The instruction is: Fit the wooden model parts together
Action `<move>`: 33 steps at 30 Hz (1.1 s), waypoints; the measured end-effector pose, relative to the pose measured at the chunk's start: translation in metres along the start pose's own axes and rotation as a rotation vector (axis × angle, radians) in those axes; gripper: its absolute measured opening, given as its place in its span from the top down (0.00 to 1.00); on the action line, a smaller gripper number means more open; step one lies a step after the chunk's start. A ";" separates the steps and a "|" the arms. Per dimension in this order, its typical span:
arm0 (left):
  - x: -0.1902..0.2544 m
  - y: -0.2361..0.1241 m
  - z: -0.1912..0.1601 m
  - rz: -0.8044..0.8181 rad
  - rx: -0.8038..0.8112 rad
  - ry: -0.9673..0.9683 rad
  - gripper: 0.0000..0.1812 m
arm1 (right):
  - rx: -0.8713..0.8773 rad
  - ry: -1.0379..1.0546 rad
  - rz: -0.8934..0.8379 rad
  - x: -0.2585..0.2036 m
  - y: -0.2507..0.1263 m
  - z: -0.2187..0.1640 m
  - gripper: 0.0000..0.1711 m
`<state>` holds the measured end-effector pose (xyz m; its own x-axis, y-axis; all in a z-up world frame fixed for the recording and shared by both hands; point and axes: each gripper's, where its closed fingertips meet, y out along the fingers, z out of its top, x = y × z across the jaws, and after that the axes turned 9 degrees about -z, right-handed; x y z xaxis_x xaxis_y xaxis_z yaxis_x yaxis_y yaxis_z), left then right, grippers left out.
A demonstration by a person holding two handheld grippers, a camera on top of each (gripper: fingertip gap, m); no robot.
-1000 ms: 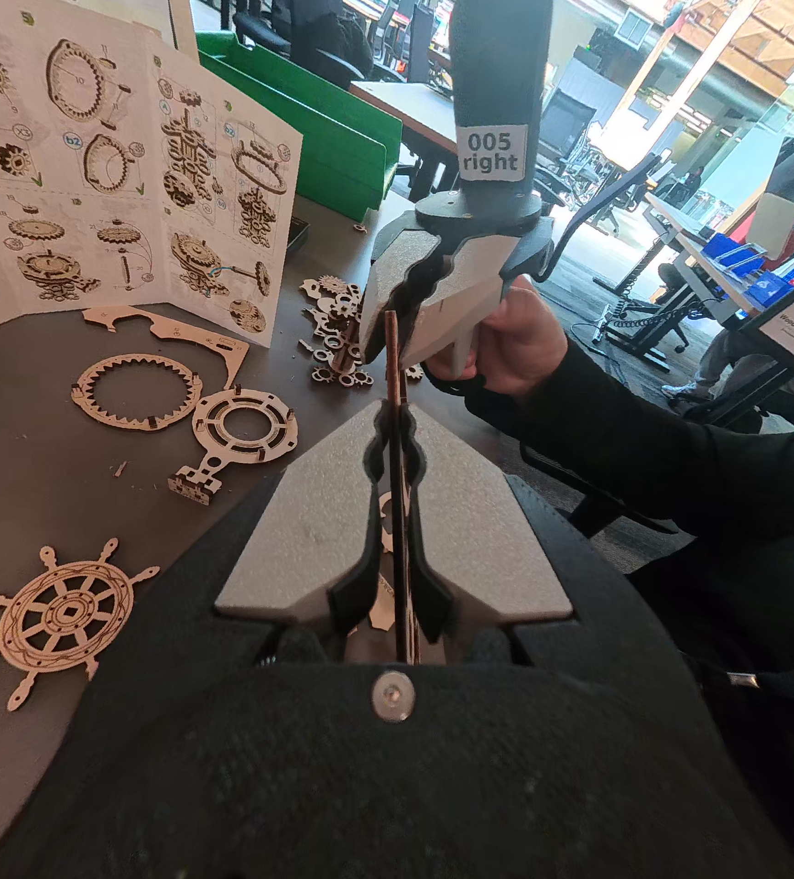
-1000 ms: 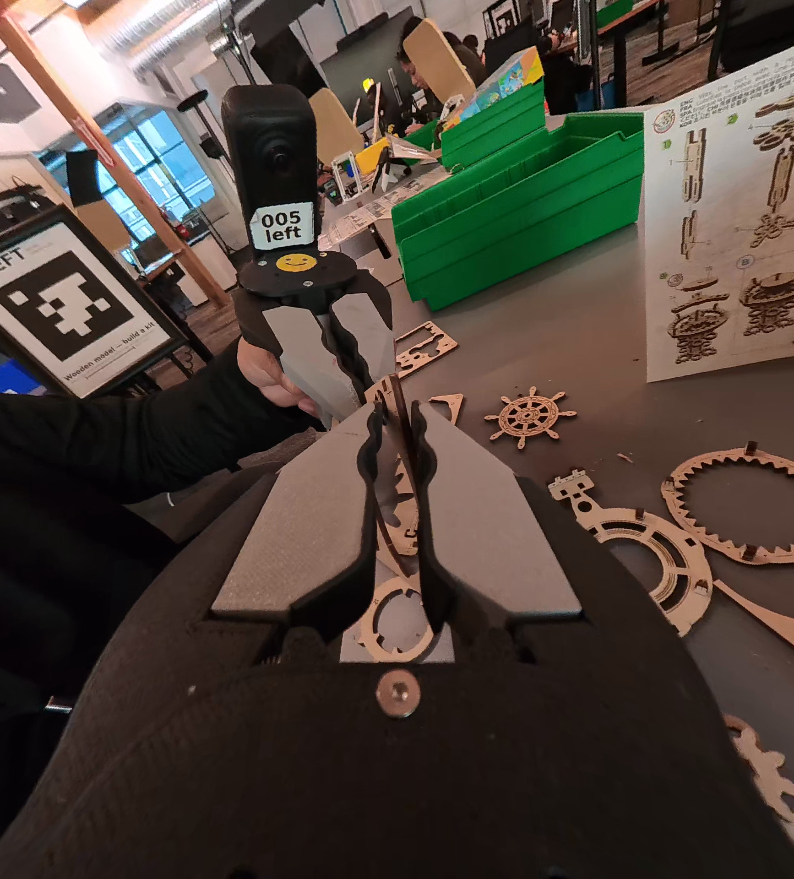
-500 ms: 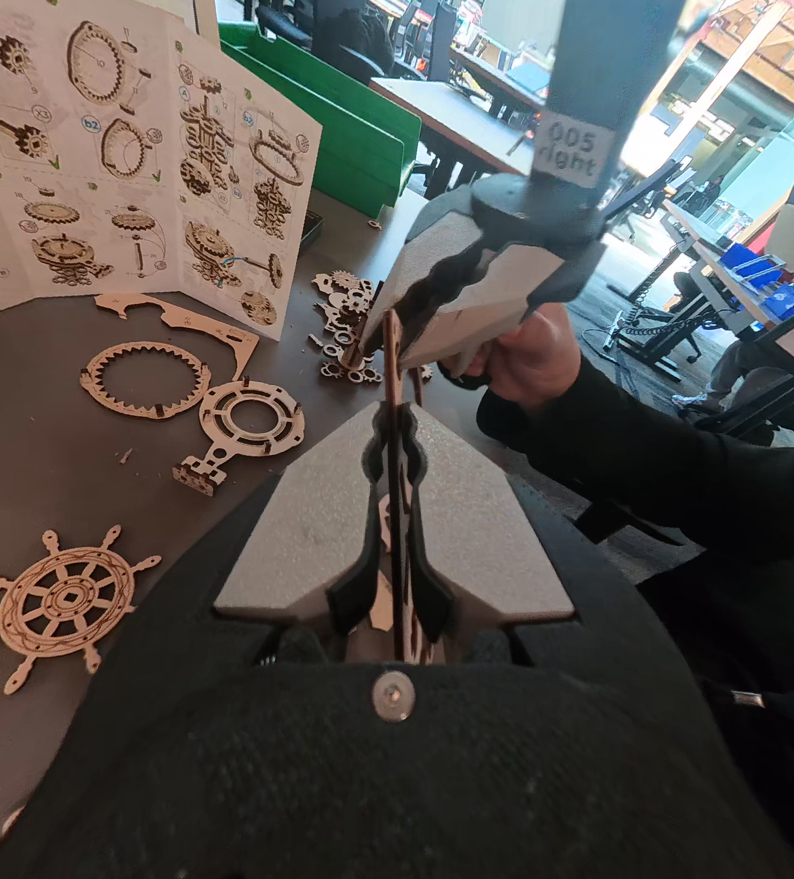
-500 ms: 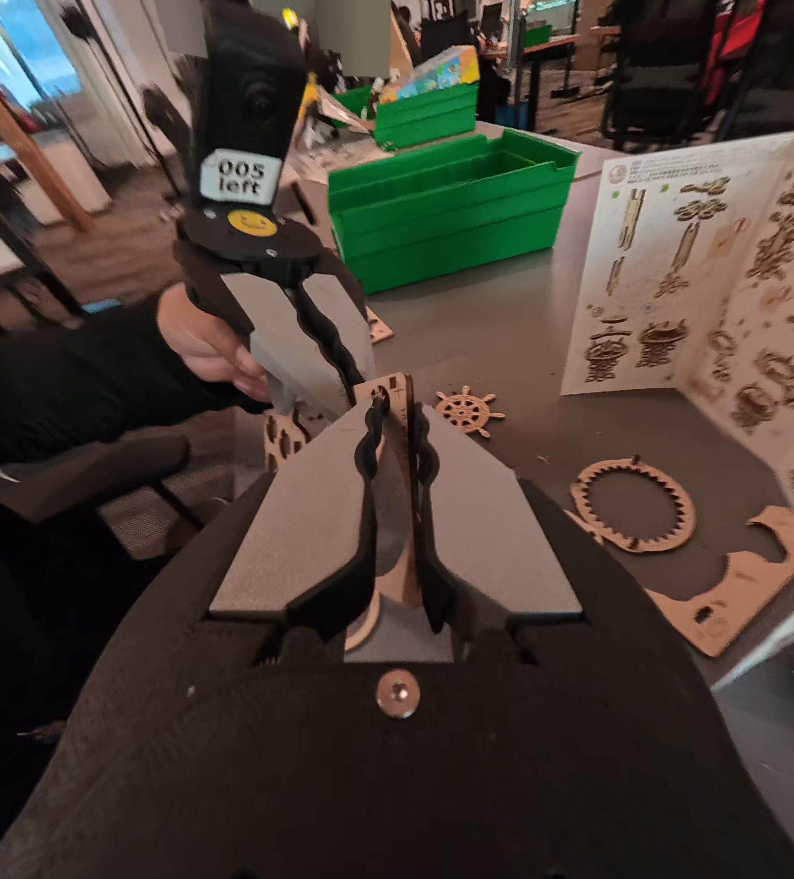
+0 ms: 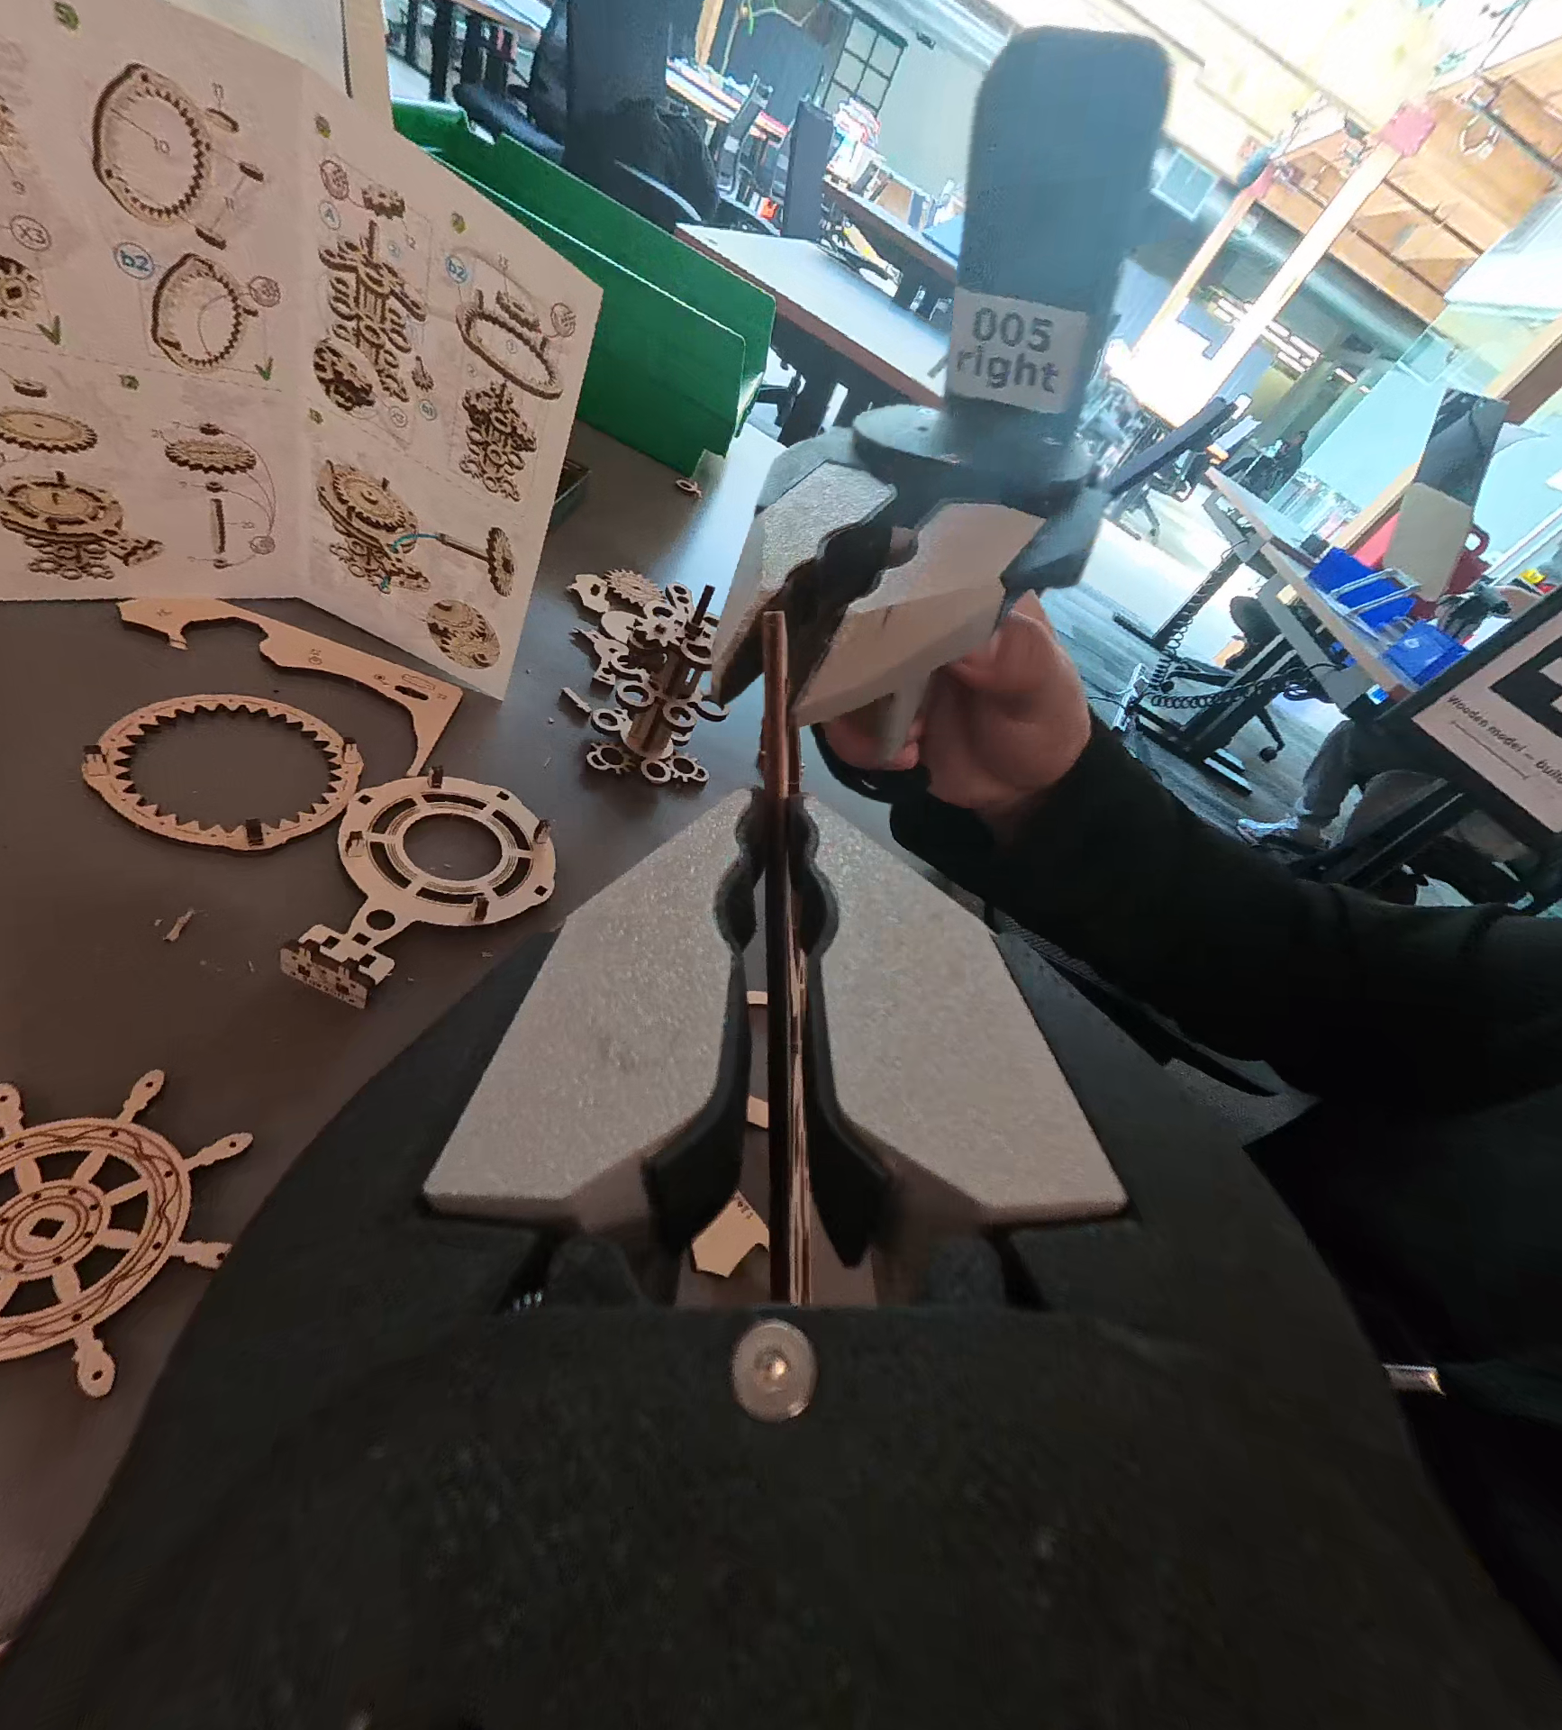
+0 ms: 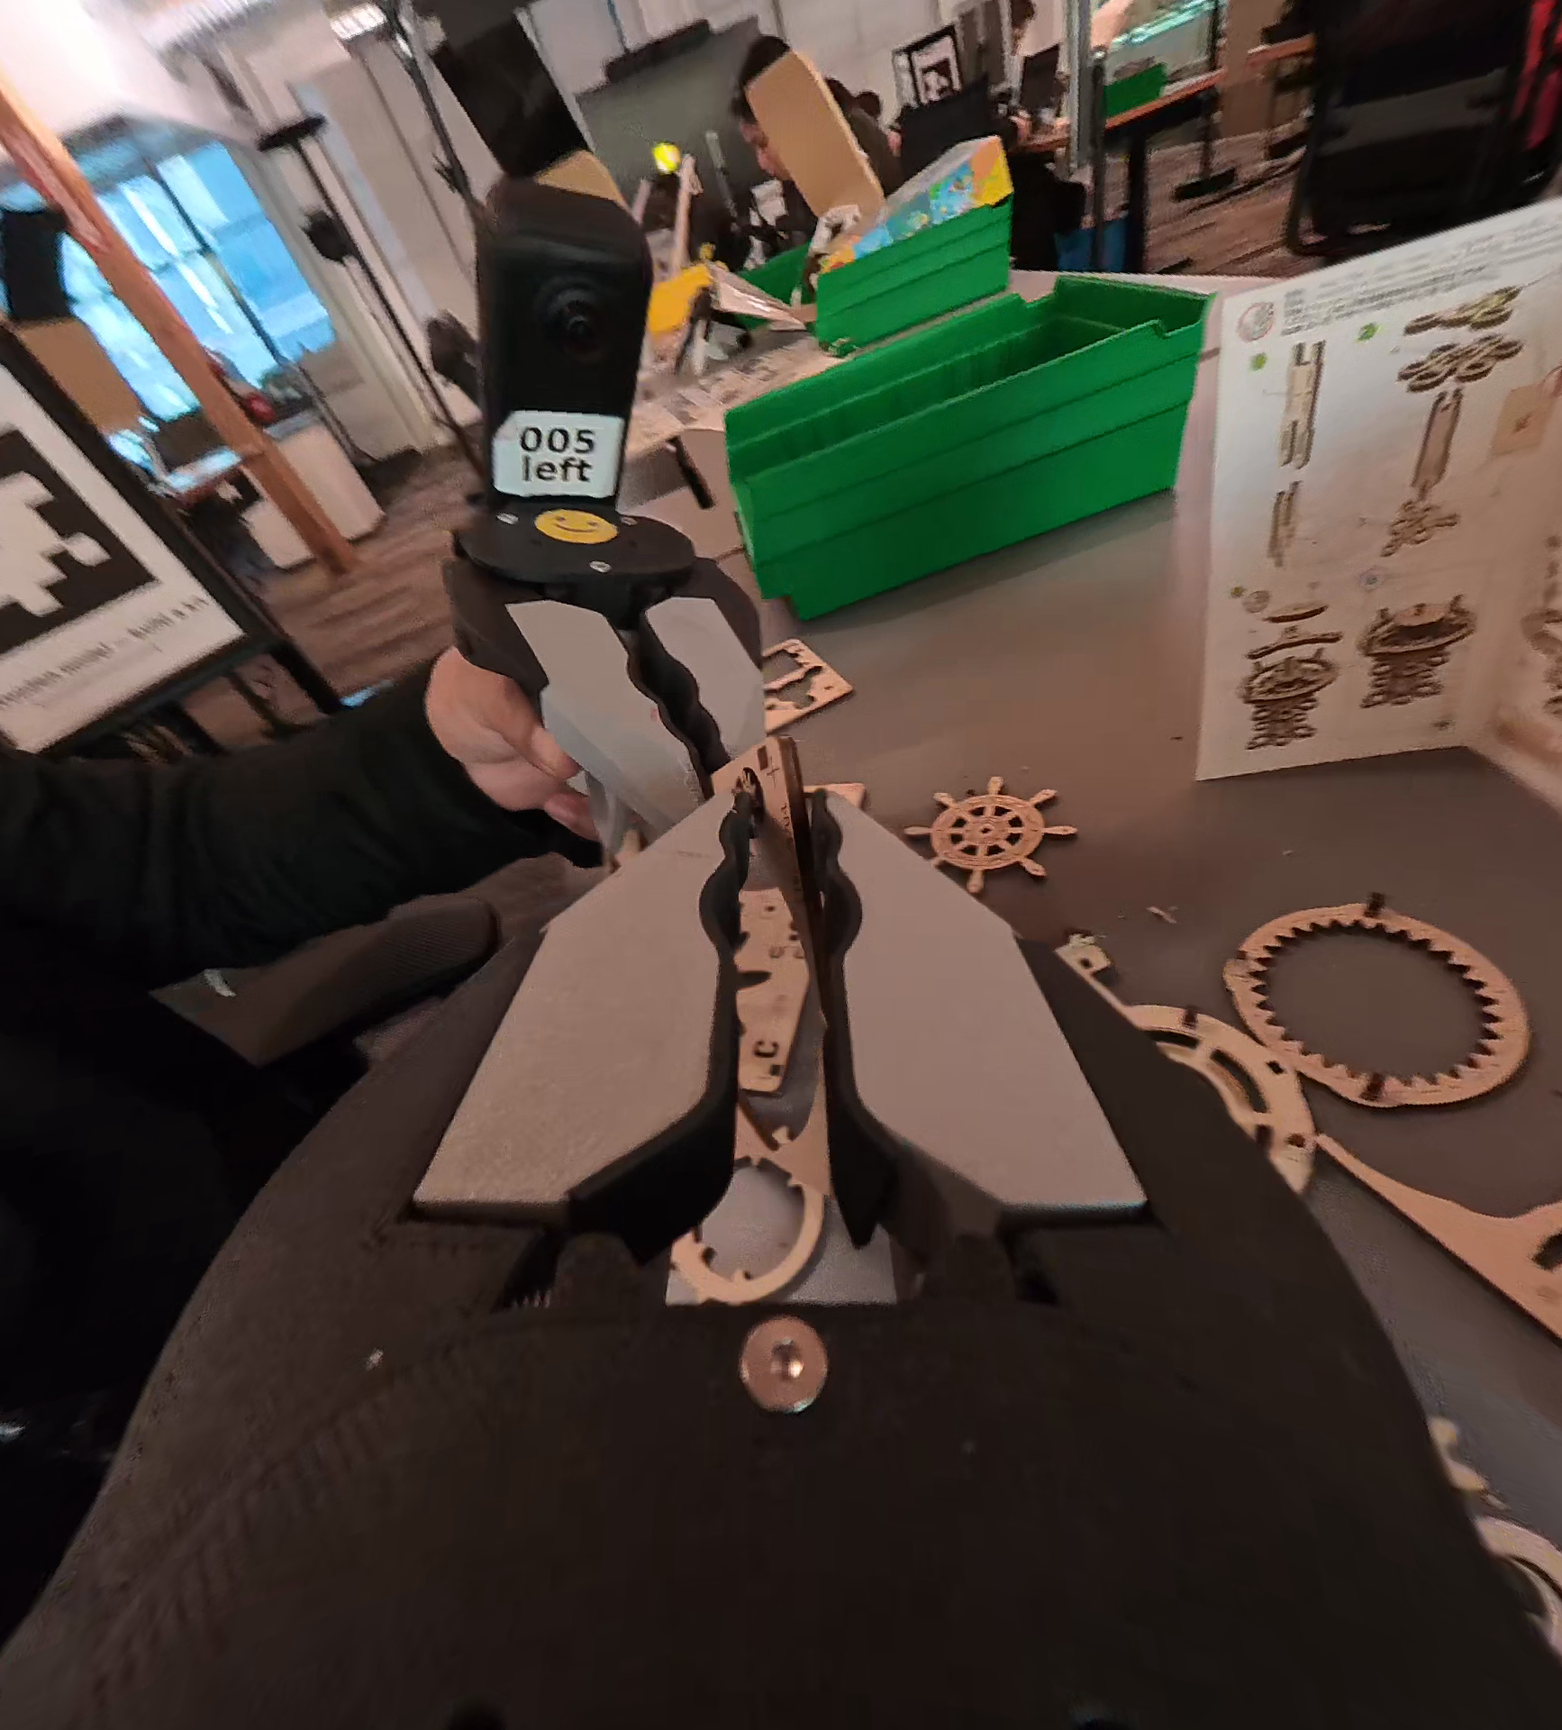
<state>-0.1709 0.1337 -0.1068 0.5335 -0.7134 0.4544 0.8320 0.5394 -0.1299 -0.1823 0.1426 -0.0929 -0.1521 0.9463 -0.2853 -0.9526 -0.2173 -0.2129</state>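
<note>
My left gripper (image 5: 773, 810) is shut on a thin flat wooden plate (image 5: 779, 936), seen edge-on and held above the table. My right gripper (image 6: 775, 807) is shut on a flat wooden part (image 6: 773, 992) with a ring-shaped end near my palm. The two grippers face each other tip to tip. In the left wrist view the right gripper (image 5: 759, 655) closes around the plate's top end. In the right wrist view the left gripper (image 6: 693, 749) sits just behind my part's tip. I cannot tell whether the two parts are joined.
On the dark table (image 5: 29, 936) lie a ship's wheel (image 5: 47, 1226), a toothed ring (image 5: 216, 772), a round frame with a stem (image 5: 440, 852), a long curved plate (image 5: 309, 655) and a small gear assembly (image 5: 656, 693). A folded instruction sheet (image 5: 197, 328) and green bins (image 6: 946, 440) stand behind. My left and right fingertips are right by each other. From the left gripper's tips to the ship's wheel (image 5: 47, 1226) is close to 15 centimeters. Look for it in the right wrist view (image 6: 987, 832) too.
The right gripper tilted and swung, then came back closer to upright, still at the plate's top end. Both grippers stayed shut on their wooden parts.
</note>
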 end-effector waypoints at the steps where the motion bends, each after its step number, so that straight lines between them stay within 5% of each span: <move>1: 0.000 0.000 0.000 0.000 -0.002 0.001 1.00 | 0.003 0.030 0.030 -0.002 -0.001 0.000 0.94; 10: 0.000 0.000 -0.001 0.020 -0.017 0.017 1.00 | 0.011 0.125 0.105 0.000 0.000 0.000 0.97; 22: -0.009 0.003 -0.003 0.035 -0.013 -0.012 0.99 | -0.114 -0.315 -0.270 0.013 0.003 -0.002 0.94; 33: -0.007 0.001 -0.002 0.056 -0.035 0.028 1.00 | -0.217 -0.142 -0.115 0.012 0.003 -0.003 0.94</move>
<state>-0.1734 0.1385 -0.1118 0.5829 -0.6949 0.4210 0.8053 0.5632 -0.1854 -0.1865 0.1520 -0.0999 -0.0966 0.9884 -0.1168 -0.8896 -0.1384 -0.4353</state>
